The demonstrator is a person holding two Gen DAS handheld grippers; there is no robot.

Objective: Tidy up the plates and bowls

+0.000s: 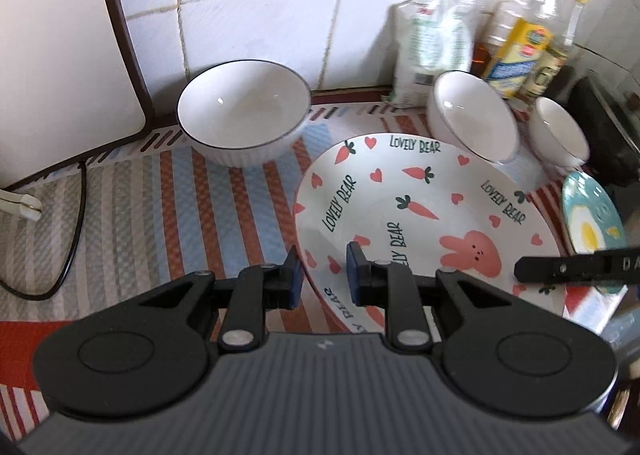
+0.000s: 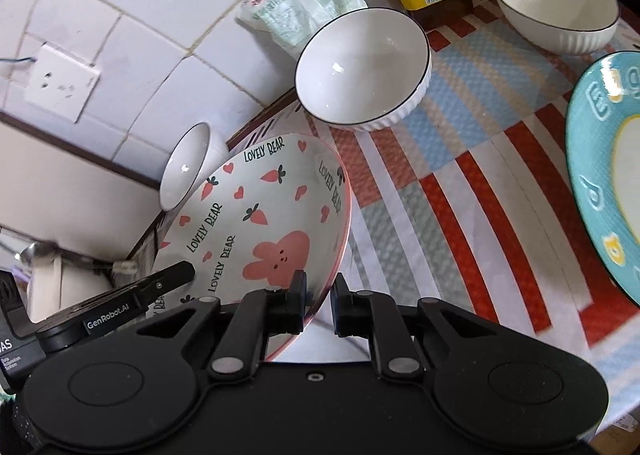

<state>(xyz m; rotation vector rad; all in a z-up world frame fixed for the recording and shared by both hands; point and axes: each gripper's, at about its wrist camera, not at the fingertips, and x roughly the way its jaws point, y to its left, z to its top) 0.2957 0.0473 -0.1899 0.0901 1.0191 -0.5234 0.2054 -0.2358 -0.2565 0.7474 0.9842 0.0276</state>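
Note:
A white "Lovely Bear" plate (image 1: 420,215) with carrots, hearts and a pink rabbit lies on the striped mat; in the right wrist view (image 2: 256,223) its rim sits between my right gripper's pads. My right gripper (image 2: 320,305) is shut on that rim. My left gripper (image 1: 322,275) is open, its pads either side of the plate's near left rim. Three white ribbed bowls stand behind: a large one (image 1: 244,111), a middle one (image 1: 472,119) and a small one (image 1: 560,133). A teal egg plate (image 1: 592,223) lies to the right, also in the right wrist view (image 2: 604,175).
Bottles (image 1: 528,27) and a white bag (image 1: 432,43) stand against the tiled wall. A white appliance (image 1: 60,55) with a black cord (image 1: 76,215) stands at left. A dark object (image 1: 604,127) sits at far right. A wall socket (image 2: 60,83) shows in the right wrist view.

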